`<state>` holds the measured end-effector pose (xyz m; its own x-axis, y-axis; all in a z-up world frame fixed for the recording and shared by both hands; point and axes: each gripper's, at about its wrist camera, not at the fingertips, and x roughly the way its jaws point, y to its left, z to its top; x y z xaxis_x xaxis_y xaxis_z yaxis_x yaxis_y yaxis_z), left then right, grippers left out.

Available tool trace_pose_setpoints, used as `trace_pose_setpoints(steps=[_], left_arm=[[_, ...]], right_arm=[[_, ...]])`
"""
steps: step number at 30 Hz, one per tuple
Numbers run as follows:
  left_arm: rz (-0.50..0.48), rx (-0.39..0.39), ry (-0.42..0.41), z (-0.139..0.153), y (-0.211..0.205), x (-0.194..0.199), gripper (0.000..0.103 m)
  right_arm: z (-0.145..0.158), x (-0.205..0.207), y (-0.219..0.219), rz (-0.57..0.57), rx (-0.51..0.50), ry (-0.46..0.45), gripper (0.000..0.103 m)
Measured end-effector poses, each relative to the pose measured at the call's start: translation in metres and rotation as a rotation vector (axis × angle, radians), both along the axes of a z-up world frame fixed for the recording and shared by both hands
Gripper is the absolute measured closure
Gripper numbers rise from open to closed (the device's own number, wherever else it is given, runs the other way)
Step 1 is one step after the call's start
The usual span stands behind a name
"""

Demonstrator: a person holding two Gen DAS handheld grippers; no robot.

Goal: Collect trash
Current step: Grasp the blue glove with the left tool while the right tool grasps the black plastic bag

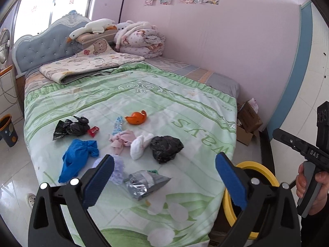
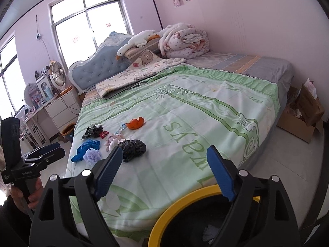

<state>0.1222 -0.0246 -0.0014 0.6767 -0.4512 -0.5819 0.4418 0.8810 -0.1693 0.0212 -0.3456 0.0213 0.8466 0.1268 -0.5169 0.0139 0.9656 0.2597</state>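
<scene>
— Across the middle of both frames, what covers the bed?
— A pale green printed bedspread [image 1: 164, 103], with litter at centre left: crumpled black plastic bag [image 1: 166, 148], orange peel [image 1: 136, 118], blue plastic bag [image 1: 77, 156], silver foil wrapper [image 1: 144, 182].
— And the room?
— Pink walls, a tufted blue headboard [image 1: 47, 47] upper left, a yellow-rimmed bin [image 2: 185, 210] at the bottom beside the bed's foot.
— The tools?
— Left gripper [image 1: 164, 182] gapes wide above the wrapper; right gripper [image 2: 162, 171] gapes wide over the bin, holding nothing.
</scene>
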Motion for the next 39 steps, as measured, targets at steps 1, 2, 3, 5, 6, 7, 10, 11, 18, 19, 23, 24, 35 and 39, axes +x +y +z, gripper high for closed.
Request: trace_pose_setpoints(steps=[1,2,3,5,6,7,10,11,18,19,23,24,35,39], left_arm=[[0.019,0.000,0.000,0.000,0.007,0.004,0.008],[0.036,0.000,0.000,0.000,0.013,0.008,0.008],[0.055,-0.001,0.003,-0.001,0.021,0.013,0.008],[0.087,-0.004,0.012,-0.003,0.032,0.021,0.008],[0.103,-0.005,0.018,-0.005,0.038,0.025,0.008],[0.119,-0.006,0.024,-0.006,0.044,0.030,0.008],[0.152,0.002,0.035,-0.013,0.059,0.040,0.008],[0.162,0.005,0.038,-0.015,0.063,0.043,0.008],[0.222,0.020,0.087,-0.039,0.087,0.071,0.008],[0.229,0.023,0.095,-0.043,0.089,0.074,0.008],[0.255,0.024,0.131,-0.061,0.100,0.090,0.008],[0.259,0.024,0.140,-0.065,0.102,0.094,0.008],[0.287,0.021,0.207,-0.101,0.115,0.128,0.008],[0.282,0.020,0.217,-0.110,0.114,0.134,0.008]], right_arm=[[0.000,0.005,0.006,0.013,-0.006,-0.004,0.021],[0.001,0.011,0.012,0.022,-0.013,-0.007,0.020],[0.001,0.017,0.017,0.029,-0.022,-0.009,0.020],[0.000,0.028,0.027,0.048,-0.026,-0.011,0.020],[0.000,0.034,0.032,0.057,-0.024,-0.012,0.020],[-0.001,0.039,0.036,0.064,-0.028,-0.011,0.020],[-0.004,0.056,0.047,0.082,-0.032,-0.006,0.020],[-0.006,0.061,0.050,0.084,-0.032,-0.009,0.019],[-0.025,0.101,0.075,0.127,-0.063,0.026,0.013],[-0.029,0.107,0.080,0.132,-0.082,0.038,0.013],[-0.047,0.129,0.096,0.165,-0.111,0.089,0.013],[-0.051,0.133,0.099,0.169,-0.116,0.095,0.013],[-0.091,0.170,0.136,0.218,-0.229,0.152,0.013],[-0.102,0.181,0.143,0.223,-0.248,0.172,0.013]])
